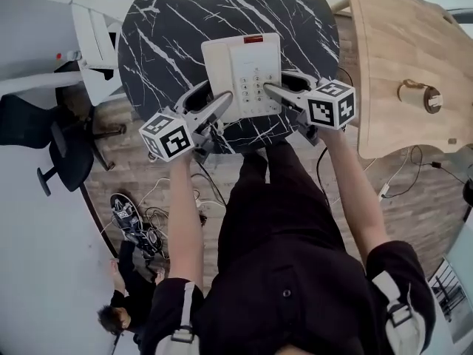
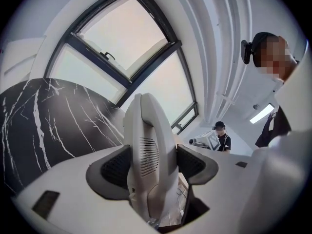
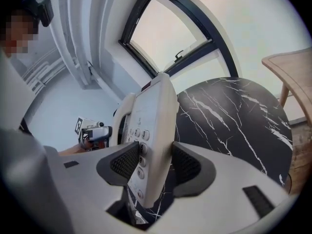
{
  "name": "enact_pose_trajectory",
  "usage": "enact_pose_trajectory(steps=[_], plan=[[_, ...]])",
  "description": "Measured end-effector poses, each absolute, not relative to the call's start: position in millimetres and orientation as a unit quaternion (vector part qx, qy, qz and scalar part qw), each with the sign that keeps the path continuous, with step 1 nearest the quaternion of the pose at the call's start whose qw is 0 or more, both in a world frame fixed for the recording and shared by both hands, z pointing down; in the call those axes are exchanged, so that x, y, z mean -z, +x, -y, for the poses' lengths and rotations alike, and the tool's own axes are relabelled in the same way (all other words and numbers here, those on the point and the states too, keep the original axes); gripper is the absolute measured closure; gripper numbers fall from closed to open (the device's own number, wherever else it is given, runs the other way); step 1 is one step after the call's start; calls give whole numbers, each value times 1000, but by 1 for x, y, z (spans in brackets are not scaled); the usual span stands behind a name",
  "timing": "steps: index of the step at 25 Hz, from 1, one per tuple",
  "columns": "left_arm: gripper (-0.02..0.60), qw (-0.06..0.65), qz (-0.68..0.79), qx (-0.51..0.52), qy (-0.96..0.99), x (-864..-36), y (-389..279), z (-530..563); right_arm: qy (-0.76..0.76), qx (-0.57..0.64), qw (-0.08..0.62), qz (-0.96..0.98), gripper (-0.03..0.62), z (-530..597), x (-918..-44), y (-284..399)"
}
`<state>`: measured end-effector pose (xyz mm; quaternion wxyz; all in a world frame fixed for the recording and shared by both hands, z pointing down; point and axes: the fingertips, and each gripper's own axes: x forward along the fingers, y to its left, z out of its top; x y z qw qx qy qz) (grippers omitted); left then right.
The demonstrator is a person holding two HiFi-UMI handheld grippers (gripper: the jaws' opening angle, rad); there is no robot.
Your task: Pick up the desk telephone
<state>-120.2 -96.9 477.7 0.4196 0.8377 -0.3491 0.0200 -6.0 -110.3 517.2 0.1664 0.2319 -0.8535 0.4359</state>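
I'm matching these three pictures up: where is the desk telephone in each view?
Head view: desk telephone upper centre, keypad up.
Left gripper view: lower centre, edge-on, handset side showing.
Right gripper view: centre, edge-on, keypad facing left.
Shared landmark: the black marble table.

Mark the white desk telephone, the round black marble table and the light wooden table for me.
white desk telephone (image 1: 253, 80), head view, on its keypad.
round black marble table (image 1: 170, 35), head view, bare top, left part.
light wooden table (image 1: 392, 43), head view, bare top.

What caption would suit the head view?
Left tool and right tool clamp the white desk telephone over a black marble table.
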Motion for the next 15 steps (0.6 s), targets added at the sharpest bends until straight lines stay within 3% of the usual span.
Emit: enact_pose_trajectory(steps=[15], plan=[[273,322,359,26,875,-373,-134,45,261,-338,114,897,365,67,-409,-18]])
